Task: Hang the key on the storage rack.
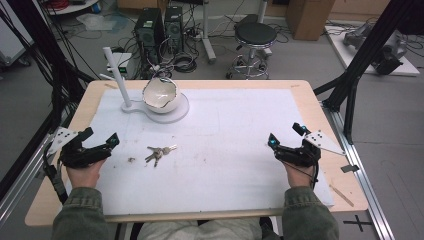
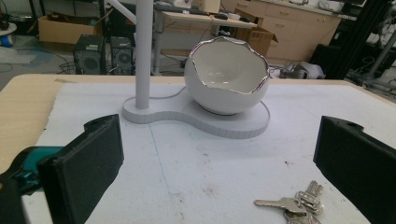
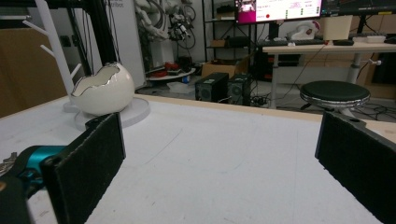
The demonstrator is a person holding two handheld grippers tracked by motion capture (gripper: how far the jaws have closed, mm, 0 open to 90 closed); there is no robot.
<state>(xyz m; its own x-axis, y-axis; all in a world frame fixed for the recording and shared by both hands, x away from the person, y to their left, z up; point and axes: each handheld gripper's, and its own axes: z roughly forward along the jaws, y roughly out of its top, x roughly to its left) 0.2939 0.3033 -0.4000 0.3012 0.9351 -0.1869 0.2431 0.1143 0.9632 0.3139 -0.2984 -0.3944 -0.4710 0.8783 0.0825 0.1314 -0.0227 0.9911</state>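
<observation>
A bunch of silver keys lies on the white mat, a short way right of my left gripper. That gripper rests at the mat's left side, open, jaws wide apart and empty. A white eggshell-shaped bowl with a jagged silver rim sits on a white stand base beside a white post. My right gripper stays at the mat's right side, open, nothing between its jaws.
The white mat covers most of the wooden table. A small dark speck lies left of the keys. Behind the table stand a stool and computer towers. Black frame legs rise at the right.
</observation>
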